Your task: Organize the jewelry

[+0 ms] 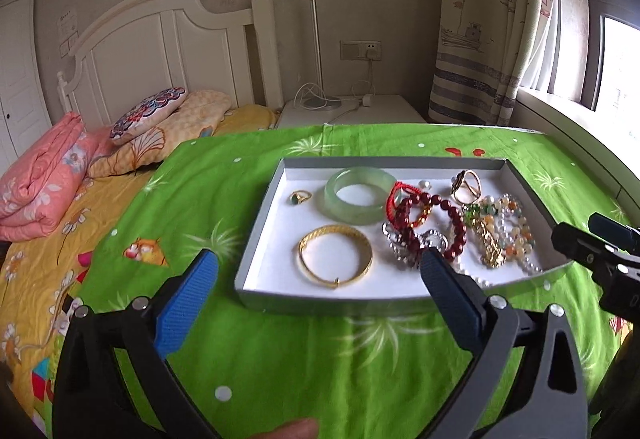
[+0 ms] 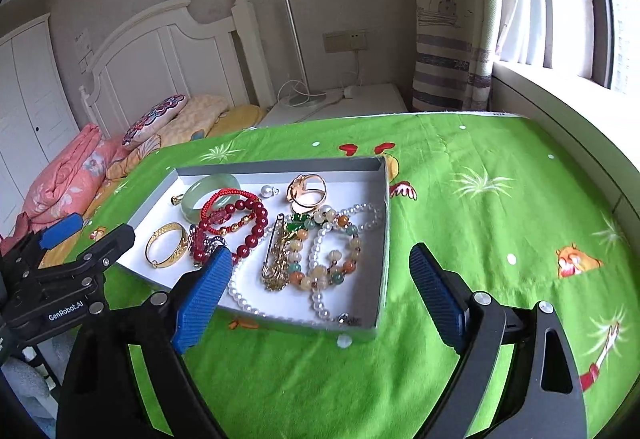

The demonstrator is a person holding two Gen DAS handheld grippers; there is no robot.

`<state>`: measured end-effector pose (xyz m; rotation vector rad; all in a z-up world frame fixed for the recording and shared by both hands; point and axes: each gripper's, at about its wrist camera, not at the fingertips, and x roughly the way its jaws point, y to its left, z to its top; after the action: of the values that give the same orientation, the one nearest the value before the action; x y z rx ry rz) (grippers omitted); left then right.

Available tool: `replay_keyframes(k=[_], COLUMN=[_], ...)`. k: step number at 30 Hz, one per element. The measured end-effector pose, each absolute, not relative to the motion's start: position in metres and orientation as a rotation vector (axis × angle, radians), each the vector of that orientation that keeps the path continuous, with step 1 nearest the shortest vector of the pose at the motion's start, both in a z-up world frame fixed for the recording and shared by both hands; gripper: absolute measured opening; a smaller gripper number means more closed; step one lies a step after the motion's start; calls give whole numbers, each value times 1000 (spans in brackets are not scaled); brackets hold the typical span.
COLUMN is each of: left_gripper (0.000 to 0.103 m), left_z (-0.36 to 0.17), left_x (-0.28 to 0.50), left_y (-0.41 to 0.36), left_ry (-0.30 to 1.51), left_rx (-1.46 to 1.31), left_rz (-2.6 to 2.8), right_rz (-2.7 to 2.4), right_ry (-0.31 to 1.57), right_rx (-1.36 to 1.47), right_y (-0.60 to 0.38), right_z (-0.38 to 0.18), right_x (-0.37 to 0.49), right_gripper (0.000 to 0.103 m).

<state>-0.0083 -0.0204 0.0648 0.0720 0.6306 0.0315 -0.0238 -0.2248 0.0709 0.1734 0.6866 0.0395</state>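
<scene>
Both jaws spread wide, empty, hovered short of grey tray on green-clothed desk. Left gripper faced gold bangle, lying flat straight ahead; right gripper faced tangled bead bracelets, nearer that side.

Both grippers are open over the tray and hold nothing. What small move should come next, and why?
Probably lower the right gripper onto the tangled heap's top piece, the dark red bead bracelet. The jade bangle and gold bangle already lie apart on the tray.
</scene>
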Motion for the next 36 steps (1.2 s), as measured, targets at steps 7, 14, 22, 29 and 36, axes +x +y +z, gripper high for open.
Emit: replay_keyframes(k=[7,14,22,29,36], left_gripper=[100,100,100,100,100], left_z=[56,56,56,56,56], left_x=[-25,-31,-32,-31,-32], left_y=[-6,-16,-19,-18,-18], left_ry=[629,607,601,603,603], left_rx=[26,45,62,60,60], left_rz=[29,-16,-28,-28,-28], right_rz=[-36,-47,-43,-41,-40], right_ry=[706,682,684,684,685], right_rx=[131,83,83,86,86], right_y=[-206,-196,-195,-194,-194], right_z=[60,57,58,58,58], right_x=[-37,-44,-44,-44,-43], right_gripper=[86,86,86,86,86])
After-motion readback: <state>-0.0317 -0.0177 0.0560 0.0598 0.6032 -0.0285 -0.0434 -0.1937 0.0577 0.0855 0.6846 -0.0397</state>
